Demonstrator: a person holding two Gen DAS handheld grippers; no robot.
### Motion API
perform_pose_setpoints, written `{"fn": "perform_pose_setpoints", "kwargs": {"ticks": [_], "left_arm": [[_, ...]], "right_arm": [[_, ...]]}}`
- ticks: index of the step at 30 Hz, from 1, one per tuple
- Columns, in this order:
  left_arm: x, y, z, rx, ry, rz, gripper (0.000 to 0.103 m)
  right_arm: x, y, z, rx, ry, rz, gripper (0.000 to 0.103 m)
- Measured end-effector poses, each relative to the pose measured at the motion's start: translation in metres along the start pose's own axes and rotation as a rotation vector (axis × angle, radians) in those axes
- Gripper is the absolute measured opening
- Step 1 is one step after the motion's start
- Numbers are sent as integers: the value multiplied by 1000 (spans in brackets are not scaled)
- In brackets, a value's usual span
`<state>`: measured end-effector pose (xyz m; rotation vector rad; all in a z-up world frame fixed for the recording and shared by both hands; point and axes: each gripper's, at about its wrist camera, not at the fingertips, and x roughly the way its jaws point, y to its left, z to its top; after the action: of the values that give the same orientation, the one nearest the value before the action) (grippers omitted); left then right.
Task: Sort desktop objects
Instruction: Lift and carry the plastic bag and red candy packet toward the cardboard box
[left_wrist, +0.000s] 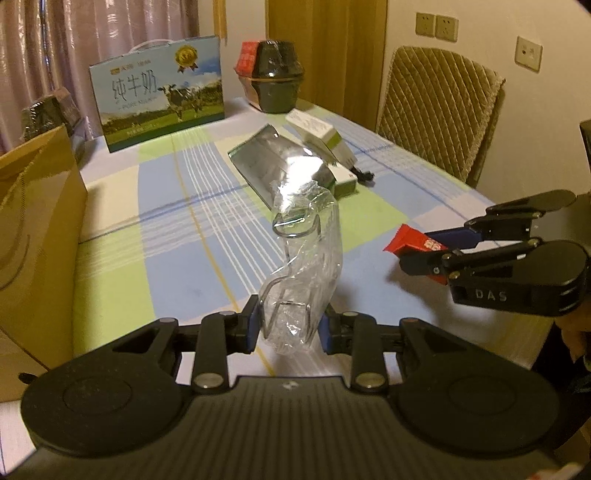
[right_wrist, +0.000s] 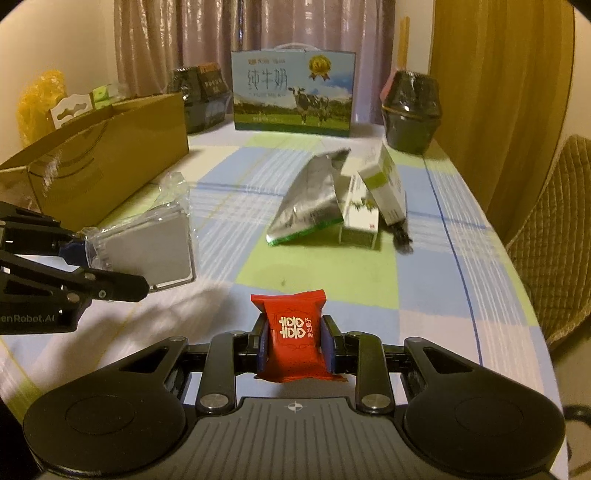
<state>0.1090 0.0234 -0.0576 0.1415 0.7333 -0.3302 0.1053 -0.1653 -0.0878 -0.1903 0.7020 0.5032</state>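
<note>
A red candy packet (right_wrist: 293, 338) is clamped between the jaws of the right gripper (right_wrist: 293, 345), above the checked tablecloth (right_wrist: 424, 280). A clear-wrapped metal item (left_wrist: 301, 258) is gripped by the left gripper (left_wrist: 290, 326). An open cardboard box (right_wrist: 110, 162) is seen at the table's left; white and green cartons (right_wrist: 85, 101) protrude above its far rim.
</note>
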Motion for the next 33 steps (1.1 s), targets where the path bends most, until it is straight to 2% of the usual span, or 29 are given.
{"fn": "perform_pose_setpoints", "kwargs": {"ticks": [10, 18, 25, 33], "left_arm": [[-29, 19, 23, -12, -60, 65, 26], [-65, 53, 44, -21, -107, 154, 26], [-107, 103, 53, -57, -147, 255, 26], [-144, 179, 40, -108, -135, 383, 26]], "right_arm": [[-13, 17, 39, -26, -87, 19, 25], [-19, 56, 86, -71, -165, 83, 25], [-12, 111, 135, -129, -220, 177, 25], [8, 183, 177, -168, -237, 278, 25]]}}
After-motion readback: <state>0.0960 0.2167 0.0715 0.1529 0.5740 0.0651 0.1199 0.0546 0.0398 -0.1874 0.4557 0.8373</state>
